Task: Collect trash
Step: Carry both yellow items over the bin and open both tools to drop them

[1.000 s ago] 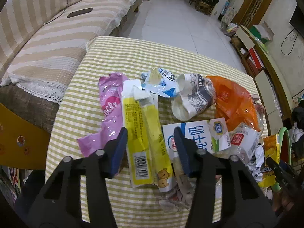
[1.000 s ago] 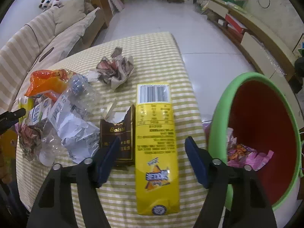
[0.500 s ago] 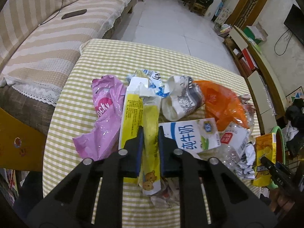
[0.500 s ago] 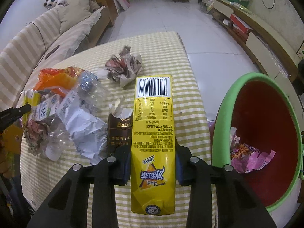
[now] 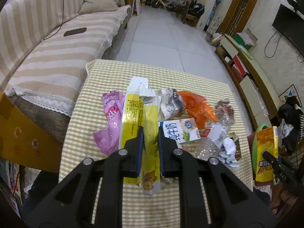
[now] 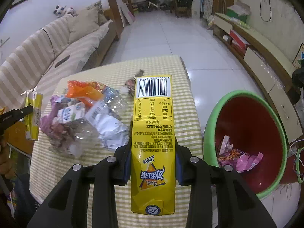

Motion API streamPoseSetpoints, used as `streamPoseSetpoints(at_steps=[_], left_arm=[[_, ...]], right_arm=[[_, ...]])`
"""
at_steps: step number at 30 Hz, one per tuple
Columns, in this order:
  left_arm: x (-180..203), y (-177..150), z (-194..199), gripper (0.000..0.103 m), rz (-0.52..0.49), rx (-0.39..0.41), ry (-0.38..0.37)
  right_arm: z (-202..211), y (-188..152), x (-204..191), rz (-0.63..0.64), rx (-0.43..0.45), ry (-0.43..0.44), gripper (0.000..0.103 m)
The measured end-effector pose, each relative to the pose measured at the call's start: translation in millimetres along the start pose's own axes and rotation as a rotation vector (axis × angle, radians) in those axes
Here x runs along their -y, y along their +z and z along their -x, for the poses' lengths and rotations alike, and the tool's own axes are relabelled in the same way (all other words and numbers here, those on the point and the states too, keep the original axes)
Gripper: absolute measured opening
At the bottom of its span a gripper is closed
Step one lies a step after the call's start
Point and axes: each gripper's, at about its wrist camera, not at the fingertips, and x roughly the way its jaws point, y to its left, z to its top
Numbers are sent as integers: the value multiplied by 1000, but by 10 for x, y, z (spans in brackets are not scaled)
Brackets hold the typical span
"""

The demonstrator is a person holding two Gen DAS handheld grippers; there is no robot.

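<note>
My left gripper (image 5: 150, 134) is shut on a long yellow snack wrapper (image 5: 150, 114) with a bear print, lifted off the checked tablecloth (image 5: 106, 76). My right gripper (image 6: 153, 148) is shut on a yellow drink carton (image 6: 153, 114) with a barcode at its far end, held above the table. To the right of the table stands a green-rimmed red bin (image 6: 247, 125) with wrappers inside. In the left wrist view, the carton (image 5: 266, 152) and the bin's green rim (image 5: 255, 142) show at the right edge. The held wrapper (image 6: 35, 114) shows at the left in the right wrist view.
Trash remains on the table: a pink wrapper (image 5: 112, 121), a white milk carton (image 5: 178, 131), an orange bag (image 5: 197, 108), a crushed clear bottle (image 6: 106, 104), crumpled white paper (image 6: 112, 129). A striped sofa (image 5: 47, 43) lies left, a low cabinet (image 6: 266, 60) right.
Both grippers shut, the left on the yellow wrapper and the right on the yellow carton, then both rose, lifting their items off the table.
</note>
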Motion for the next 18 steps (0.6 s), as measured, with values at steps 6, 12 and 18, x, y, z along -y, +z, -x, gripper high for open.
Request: streamPoseSetpoints(at_steps=[6,12,18], left_arm=[[66,-60,260,14,-20,29,-12],[199,-140,425,14,-51,41,-30],[423,-138,494,14,-88,48,-56]], right_arm=[[228,-19,-37,-5,40,12,34],[395,-48,-59,-4,73,22,34],[549,-57,35,-23,100,29,34]])
